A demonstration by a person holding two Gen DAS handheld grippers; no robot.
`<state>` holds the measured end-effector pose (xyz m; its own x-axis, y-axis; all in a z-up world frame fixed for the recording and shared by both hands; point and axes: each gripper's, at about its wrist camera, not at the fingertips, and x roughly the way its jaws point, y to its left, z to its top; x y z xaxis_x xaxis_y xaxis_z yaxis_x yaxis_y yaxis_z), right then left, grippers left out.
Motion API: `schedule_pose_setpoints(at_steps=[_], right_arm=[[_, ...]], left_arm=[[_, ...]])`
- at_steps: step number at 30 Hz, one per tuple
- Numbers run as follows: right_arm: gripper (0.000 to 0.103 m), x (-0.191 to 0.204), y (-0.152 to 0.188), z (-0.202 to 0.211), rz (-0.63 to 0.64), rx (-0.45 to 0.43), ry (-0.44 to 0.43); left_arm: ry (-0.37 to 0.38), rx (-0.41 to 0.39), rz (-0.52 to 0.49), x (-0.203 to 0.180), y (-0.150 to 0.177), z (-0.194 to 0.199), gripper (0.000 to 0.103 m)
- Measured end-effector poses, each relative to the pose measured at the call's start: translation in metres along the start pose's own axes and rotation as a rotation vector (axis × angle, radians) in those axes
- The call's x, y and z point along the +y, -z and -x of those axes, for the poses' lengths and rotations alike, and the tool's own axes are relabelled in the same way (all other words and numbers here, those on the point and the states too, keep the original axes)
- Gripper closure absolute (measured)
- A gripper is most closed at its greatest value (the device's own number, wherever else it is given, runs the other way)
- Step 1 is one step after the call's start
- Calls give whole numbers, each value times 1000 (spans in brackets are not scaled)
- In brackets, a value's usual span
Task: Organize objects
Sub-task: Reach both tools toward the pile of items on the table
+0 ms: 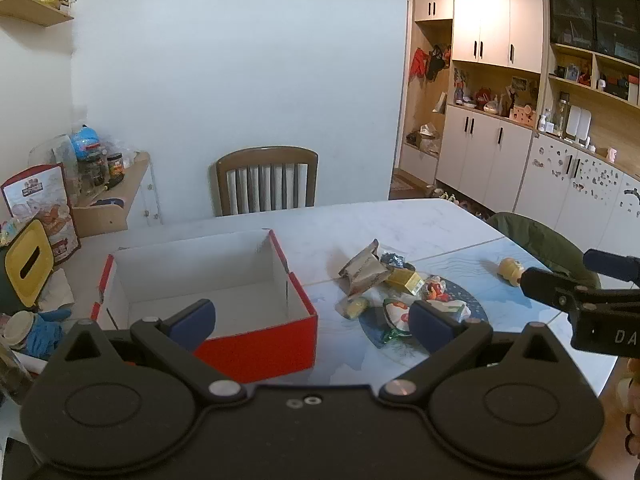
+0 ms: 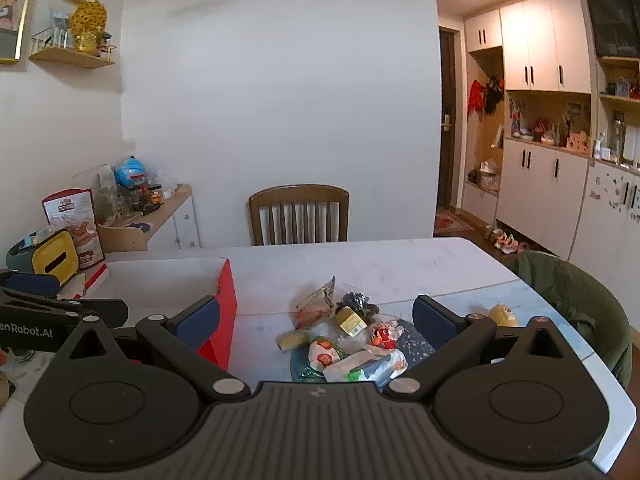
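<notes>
While both tools (image 1: 312,320) (image 2: 316,320) gape empty, loose snacks (image 2: 352,344) at twelve o'clock could slip, missing the box (image 1: 256,344).

A red box (image 1: 208,300) with a white inside sits open and empty at lower centre-left of the left wrist view. Just right of it, a heap of snack packets (image 1: 396,292) lies on and around a dark round plate (image 1: 476,308). A small yellow figure (image 1: 510,270) lies apart, further right.
</notes>
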<state>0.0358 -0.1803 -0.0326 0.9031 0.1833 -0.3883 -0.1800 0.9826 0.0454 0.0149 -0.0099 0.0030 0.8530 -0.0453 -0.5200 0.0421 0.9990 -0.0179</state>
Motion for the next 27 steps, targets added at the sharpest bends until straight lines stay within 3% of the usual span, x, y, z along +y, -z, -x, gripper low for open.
schedule_pose_setpoints(at_steps=[13,19,27], right_arm=[[0,-50,12,-30,9,96,4],[0,-79,33,-68,88,191,-30],[0,-114,63,-118,129,311,-78]], left_arm=[[37,75,1,-26,-14,-42,0],[76,200,7,-44,-13,-89,0],[121,303,2,-86,-3,-141,0]])
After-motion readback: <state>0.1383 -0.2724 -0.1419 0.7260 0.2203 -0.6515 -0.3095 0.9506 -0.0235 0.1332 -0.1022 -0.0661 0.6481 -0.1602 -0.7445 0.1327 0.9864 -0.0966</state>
